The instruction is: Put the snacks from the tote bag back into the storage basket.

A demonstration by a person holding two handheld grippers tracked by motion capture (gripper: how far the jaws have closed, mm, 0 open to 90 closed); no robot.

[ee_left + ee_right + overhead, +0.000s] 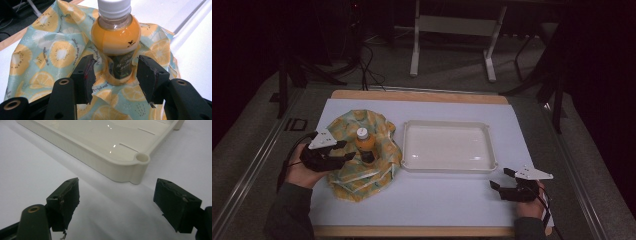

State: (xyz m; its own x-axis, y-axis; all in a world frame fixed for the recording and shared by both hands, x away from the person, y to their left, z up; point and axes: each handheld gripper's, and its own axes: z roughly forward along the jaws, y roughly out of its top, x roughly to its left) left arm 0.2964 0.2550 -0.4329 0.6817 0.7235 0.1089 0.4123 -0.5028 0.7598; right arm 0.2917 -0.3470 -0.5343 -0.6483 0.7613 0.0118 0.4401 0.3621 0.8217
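Left gripper (113, 75) has its jaws parted around the bottle (115, 42), pads not touching, bottle upright on the fruit cloth (50, 50) left of the tray (447, 167). Right gripper (116, 202) gapes empty, near right. A nudge could topple that bottle on the rumpled cloth.

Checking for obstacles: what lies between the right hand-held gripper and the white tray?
Nothing: bare white table cover separates the right hand-held gripper from the tray, seen in the right gripper view.

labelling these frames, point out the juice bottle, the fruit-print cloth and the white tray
juice bottle (115, 40), left gripper view, orange body under the cap
fruit-print cloth (58, 53), left gripper view, lemon slice print
white tray (446, 145), high view, bare floor
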